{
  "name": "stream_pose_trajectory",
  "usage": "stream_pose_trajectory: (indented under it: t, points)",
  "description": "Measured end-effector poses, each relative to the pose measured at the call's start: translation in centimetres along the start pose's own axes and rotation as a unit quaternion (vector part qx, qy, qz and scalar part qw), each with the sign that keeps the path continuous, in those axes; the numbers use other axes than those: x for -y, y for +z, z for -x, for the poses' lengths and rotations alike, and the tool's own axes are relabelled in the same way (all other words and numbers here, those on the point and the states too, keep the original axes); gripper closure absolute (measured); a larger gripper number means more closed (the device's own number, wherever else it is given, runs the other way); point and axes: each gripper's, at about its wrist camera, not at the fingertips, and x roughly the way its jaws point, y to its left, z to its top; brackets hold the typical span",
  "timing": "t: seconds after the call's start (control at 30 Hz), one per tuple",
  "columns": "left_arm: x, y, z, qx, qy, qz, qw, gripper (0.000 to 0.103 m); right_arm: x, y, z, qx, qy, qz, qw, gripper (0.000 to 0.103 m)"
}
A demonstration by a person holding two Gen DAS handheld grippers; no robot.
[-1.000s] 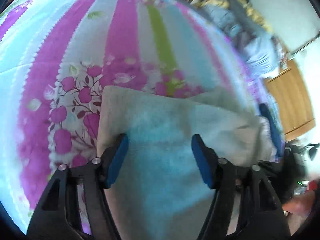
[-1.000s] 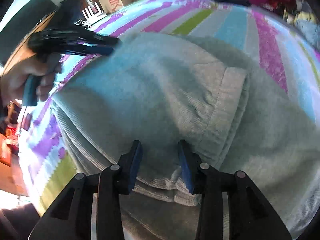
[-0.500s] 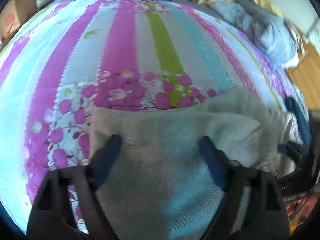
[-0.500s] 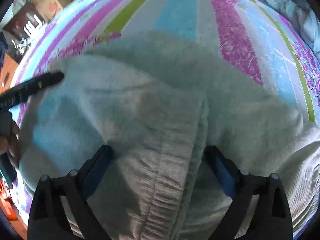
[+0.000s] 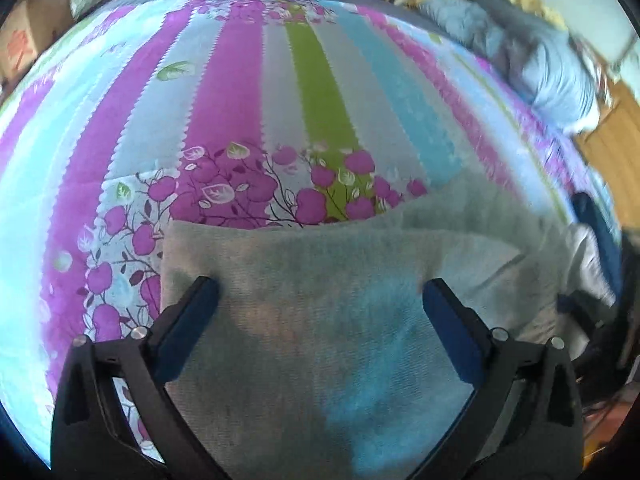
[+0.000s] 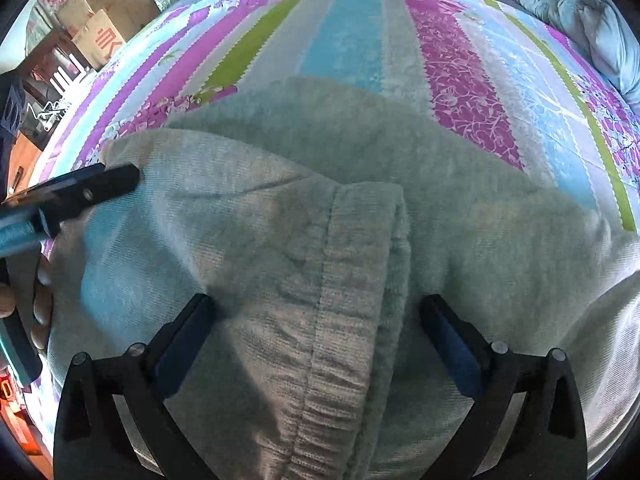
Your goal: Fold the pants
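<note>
Grey pants (image 6: 280,240) lie folded over on the striped bedspread (image 5: 240,128), near its front edge, elastic waistband (image 6: 344,320) uppermost and running toward the right tong. Both tongs released: left gripper (image 5: 320,300) spread wide above the folded corner, right gripper (image 6: 316,312) spread wide over the waistband, neither pinching cloth. Left tool also shows in the right view, its tip (image 6: 100,184) resting at the fold's far left corner. Risks, as I judge them: the fabric is thick, soft fleece-like knit, springy, so the top layer may creep or puff back open once unheld; the gathered, ribbed waistband is bulky and could leave the stack lopsided; an open finger dragging across the nap could pull the upper layer off its edge, and the under layer (image 6: 500,216) already spreads out wider to the right. Bedspread is smooth quilted cotton, pink, green, blue bands, floral print; little grip beneath. Rumpled blue duvet (image 6: 580,12) at far corner.
</note>
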Motion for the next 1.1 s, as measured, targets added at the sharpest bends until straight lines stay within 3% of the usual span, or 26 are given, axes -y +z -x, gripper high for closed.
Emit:
stream_pose_trajectory:
  t: [0.1, 0.17, 0.3, 0.33, 0.4, 0.47, 0.57, 0.63, 0.73, 0.87, 0.97, 1.1]
  points:
    - [-0.1, 0.7, 2.6, 0.030, -0.001, 0.010, 0.9995, 0.006, 0.5, 0.0, 1.3, 0.000, 0.005, -0.007, 1.000, 0.006]
    - [0.0, 1.0, 4.1, 0.048, -0.011, 0.009, 0.9987, 0.006, 0.6, 0.3, 3.4, 0.022, 0.014, -0.012, 1.000, 0.007]
    - [-0.5, 1.6, 2.6, 0.030, -0.019, -0.002, 0.9994, 0.009, -0.7, 1.6, 5.3, 0.071, 0.031, 0.022, 0.997, 0.010]
    - [-1.1, 1.8, 1.3, 0.014, -0.017, 0.005, 0.9997, 0.018, -0.9, 2.0, 4.7, 0.066, 0.032, 0.028, 0.997, 0.010]
    - [-2.4, 2.2, -0.9, -0.010, -0.005, 0.021, 0.9997, 0.021, -0.6, 2.4, 2.4, 0.044, 0.017, 0.032, 0.998, 0.014]
    - [-3.3, 3.0, -1.5, 0.006, -0.005, 0.032, 0.9995, 0.021, 0.5, 2.5, -0.3, 0.007, 0.021, 0.019, 1.000, 0.014]
    - [-3.2, 4.0, -1.5, 0.007, 0.017, 0.032, 0.9993, 0.022, 0.5, 2.6, -0.1, 0.012, 0.022, 0.031, 0.999, 0.013]
    - [-2.9, 4.0, 0.2, 0.028, 0.000, 0.040, 0.9988, 0.022, 0.5, 2.6, 1.0, 0.016, 0.023, 0.031, 0.999, 0.016]
    - [-1.2, 2.5, 3.7, 0.052, -0.017, 0.024, 0.9982, 0.021, 0.4, 1.9, 4.4, 0.039, 0.024, 0.029, 0.999, 0.017]
    - [0.4, -2.1, 5.9, 0.032, -0.050, 0.011, 0.9982, 0.021, -1.1, -0.9, 6.3, 0.017, 0.035, 0.038, 0.999, 0.016]
    - [0.8, -5.2, 5.9, 0.004, -0.064, 0.007, 0.9979, 0.021, -2.1, -2.5, 5.2, -0.010, 0.030, 0.049, 0.998, 0.016]
    - [0.5, -7.5, 4.0, -0.015, -0.038, -0.013, 0.9991, 0.022, -1.7, -3.8, 3.5, -0.031, 0.009, 0.052, 0.998, 0.012]
